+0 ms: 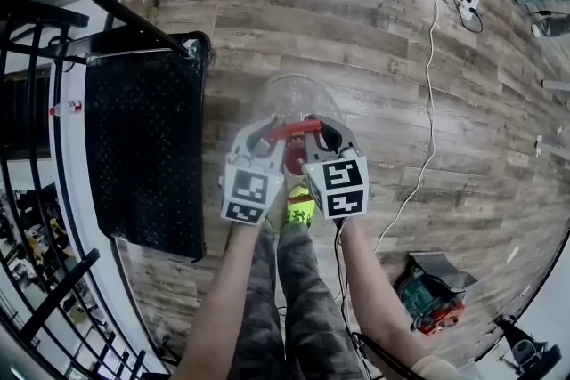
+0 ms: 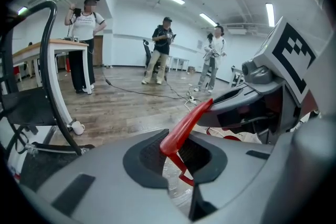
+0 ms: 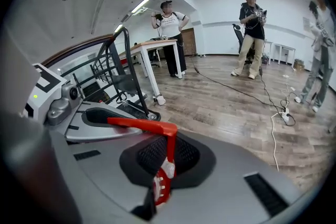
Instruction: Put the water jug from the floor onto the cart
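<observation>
**A:** Any writing you can read?

**B:** Only the black-and-white square markers on the left cube and the right cube.

**A:** Where's the water jug?

**B:** It's clear and sits over the wooden floor, just ahead of the person's yellow shoe. It is just beside the cart with the black studded deck, not on it. I can't tell whether its base touches the boards.

**A:** And the tongs?

**B:** The left tongs and right tongs are each clamped on its red handle, side by side.

**A:** What else is around?

**B:** To the right, a white cable runs to a power strip. A red and teal machine lies near the right arm. Three people stand far back.
</observation>
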{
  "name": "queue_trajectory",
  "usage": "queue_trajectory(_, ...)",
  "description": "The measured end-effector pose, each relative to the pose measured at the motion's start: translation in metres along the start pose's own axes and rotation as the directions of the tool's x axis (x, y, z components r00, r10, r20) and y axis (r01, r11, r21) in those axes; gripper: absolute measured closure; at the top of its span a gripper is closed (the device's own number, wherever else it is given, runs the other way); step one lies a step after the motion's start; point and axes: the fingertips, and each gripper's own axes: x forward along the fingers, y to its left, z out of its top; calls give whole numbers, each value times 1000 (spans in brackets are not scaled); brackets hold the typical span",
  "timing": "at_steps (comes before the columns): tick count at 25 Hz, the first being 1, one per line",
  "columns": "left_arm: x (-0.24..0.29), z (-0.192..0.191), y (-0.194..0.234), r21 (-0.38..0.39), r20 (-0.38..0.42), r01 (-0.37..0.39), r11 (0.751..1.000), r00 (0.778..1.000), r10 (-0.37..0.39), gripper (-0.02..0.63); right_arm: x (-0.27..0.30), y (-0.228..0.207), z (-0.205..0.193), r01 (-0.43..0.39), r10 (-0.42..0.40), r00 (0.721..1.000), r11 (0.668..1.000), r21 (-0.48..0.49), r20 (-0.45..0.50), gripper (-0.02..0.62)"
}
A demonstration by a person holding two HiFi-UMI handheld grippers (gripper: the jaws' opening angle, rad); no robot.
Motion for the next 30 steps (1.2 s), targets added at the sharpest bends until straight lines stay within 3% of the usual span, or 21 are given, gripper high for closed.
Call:
queue_trajectory(9,-28,69,-14,64,66,-28,998,998,24,548,-49,-5,52,0,0,998,1000,-3,68,577)
queue_trajectory(16,-76,122,-23,119,109,-83,989,992,70,549,-98,14,101,-29,32,990,999,-20,138,577)
queue_trajectory(30,-192,187,-74,93,120,-138,986,985,127,549,-218,69,151,-100,107,984,993,-55,145,577)
